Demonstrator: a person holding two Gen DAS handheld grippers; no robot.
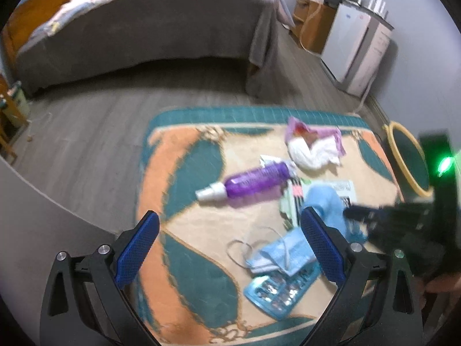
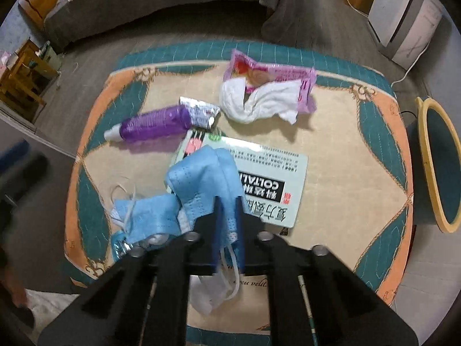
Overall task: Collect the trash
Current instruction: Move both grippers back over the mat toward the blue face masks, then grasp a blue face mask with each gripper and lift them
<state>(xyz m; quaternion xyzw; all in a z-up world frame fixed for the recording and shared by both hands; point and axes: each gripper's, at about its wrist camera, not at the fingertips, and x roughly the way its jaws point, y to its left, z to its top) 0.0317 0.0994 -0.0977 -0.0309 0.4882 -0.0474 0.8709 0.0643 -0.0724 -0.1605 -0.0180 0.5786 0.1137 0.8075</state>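
Trash lies on a patterned rug [image 2: 345, 155]. My right gripper [image 2: 228, 201] is shut on a blue face mask [image 2: 201, 178] and holds it above a pale green medicine box [image 2: 270, 173]. A second blue mask [image 2: 149, 216] lies to its left over a blister pack [image 1: 276, 291]. A purple spray bottle [image 2: 155, 124], a foil wrapper [image 2: 200, 112], a white tissue [image 2: 259, 101] and a pink wrapper [image 2: 273, 75] lie farther off. My left gripper [image 1: 230, 230] is open above the rug, near the second mask [image 1: 285, 250]. The held mask shows in the left wrist view [image 1: 325, 201].
A dark green bin with a yellow rim [image 2: 440, 161] stands right of the rug, also in the left wrist view [image 1: 409, 158]. A bed [image 1: 144, 28] lies beyond the rug. A white appliance [image 1: 357, 46] stands at the back right.
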